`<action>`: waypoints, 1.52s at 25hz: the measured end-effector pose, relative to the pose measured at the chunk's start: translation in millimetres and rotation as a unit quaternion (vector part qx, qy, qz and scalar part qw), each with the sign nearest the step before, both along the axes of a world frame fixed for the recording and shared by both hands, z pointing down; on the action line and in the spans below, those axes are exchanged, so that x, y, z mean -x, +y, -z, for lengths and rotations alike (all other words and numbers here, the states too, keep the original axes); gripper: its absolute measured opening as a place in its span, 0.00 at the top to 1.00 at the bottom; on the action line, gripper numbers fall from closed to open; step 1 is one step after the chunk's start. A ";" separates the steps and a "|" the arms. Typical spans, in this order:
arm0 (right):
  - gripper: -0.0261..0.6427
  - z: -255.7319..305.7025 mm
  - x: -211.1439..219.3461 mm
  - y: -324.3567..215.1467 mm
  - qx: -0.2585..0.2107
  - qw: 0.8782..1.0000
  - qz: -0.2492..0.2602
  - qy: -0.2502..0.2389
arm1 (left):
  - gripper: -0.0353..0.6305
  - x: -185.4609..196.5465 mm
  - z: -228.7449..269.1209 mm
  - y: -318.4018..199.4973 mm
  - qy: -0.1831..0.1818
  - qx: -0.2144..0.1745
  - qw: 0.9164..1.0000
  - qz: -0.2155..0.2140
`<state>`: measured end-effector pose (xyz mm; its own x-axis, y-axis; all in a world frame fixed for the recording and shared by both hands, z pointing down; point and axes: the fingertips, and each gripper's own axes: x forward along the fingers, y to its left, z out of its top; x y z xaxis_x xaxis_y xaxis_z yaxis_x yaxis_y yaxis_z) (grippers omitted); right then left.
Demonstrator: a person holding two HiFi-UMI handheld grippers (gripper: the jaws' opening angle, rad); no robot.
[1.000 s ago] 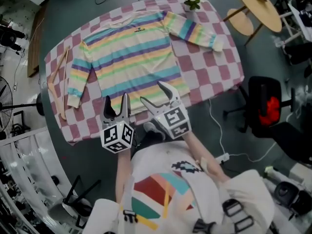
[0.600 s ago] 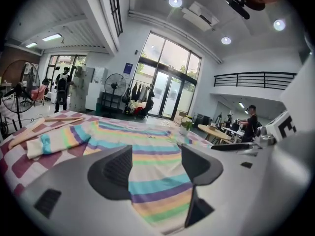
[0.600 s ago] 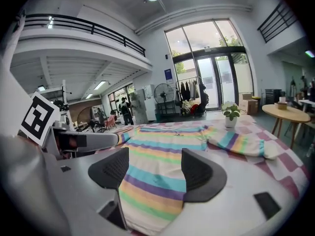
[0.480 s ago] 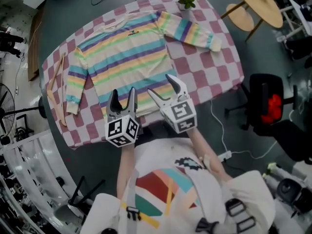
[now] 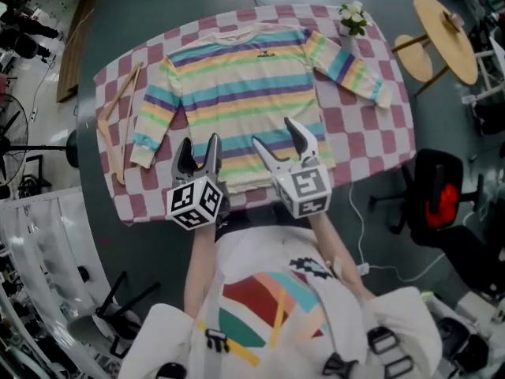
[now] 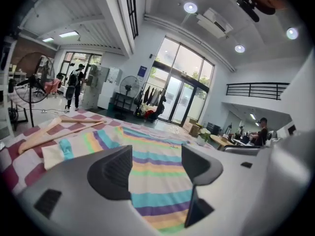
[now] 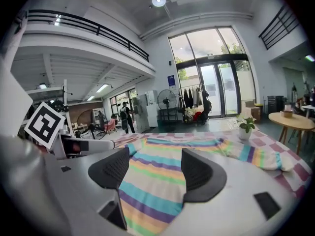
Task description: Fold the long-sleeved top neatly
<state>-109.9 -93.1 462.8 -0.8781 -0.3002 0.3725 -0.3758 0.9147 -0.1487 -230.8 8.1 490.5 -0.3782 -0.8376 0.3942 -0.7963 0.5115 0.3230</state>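
**Two open claws poised at the hem, fold not yet begun**

The long-sleeved top (image 5: 241,93), striped in pastel bands, lies spread flat and face up on the counter (image 5: 359,133), which is covered by a checkered cloth. Its collar points away from the person and its hem lies nearest them. The left claw (image 5: 198,144) and the right claw (image 5: 274,134) hang side by side over that near hem. Both are released, jaws apart, with only striped fabric showing beyond them and nothing gripped.

No fold appears to have been made, so the step in hand is probably the approach for a first grasp. The next move likely calls for each claw to drop onto an edge of the fabric, pinch one layer cleanly and carry it over without dragging the cloth beneath.

By count there are one top with two sleeves, two claws, one wooden hanger (image 5: 118,125) just beside the sleeve on the person's left, and one potted plant (image 5: 353,16) at the far right corner.
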 end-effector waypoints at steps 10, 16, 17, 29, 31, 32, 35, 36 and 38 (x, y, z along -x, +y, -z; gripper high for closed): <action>0.47 26.4 129.0 108.9 -0.028 0.986 0.160 -0.019 | 0.51 135.3 -41.7 133.5 0.159 -0.059 0.964 0.203; 0.47 16.6 166.4 168.1 -0.032 0.974 0.225 0.005 | 0.51 168.9 -102.4 179.3 0.321 -0.144 0.883 0.310; 0.47 14.6 169.2 174.1 -0.031 0.972 0.231 0.009 | 0.51 168.7 -111.1 185.5 0.346 -0.160 0.864 0.329; 0.47 -6.9 179.1 209.2 -0.002 0.967 0.251 0.037 | 0.64 149.6 -150.6 183.0 0.506 -0.243 0.721 0.406; 0.47 -8.3 179.9 210.6 0.001 0.968 0.248 0.034 | 0.74 150.0 -154.8 183.8 0.501 -0.232 0.722 0.417; 0.47 -8.3 180.7 210.8 0.002 0.969 0.245 0.031 | 0.74 150.7 -155.5 183.8 0.498 -0.230 0.722 0.422; 0.47 -7.4 182.6 210.2 0.002 0.970 0.241 0.027 | 0.77 151.0 -157.5 185.2 0.500 -0.231 0.712 0.437; 0.47 -7.5 182.3 209.5 0.001 0.970 0.240 0.029 | 0.80 150.9 -157.9 185.7 0.503 -0.234 0.707 0.439; 0.47 -7.2 180.9 208.9 0.002 0.970 0.240 0.034 | 0.79 153.7 -155.3 185.2 0.506 -0.244 0.705 0.433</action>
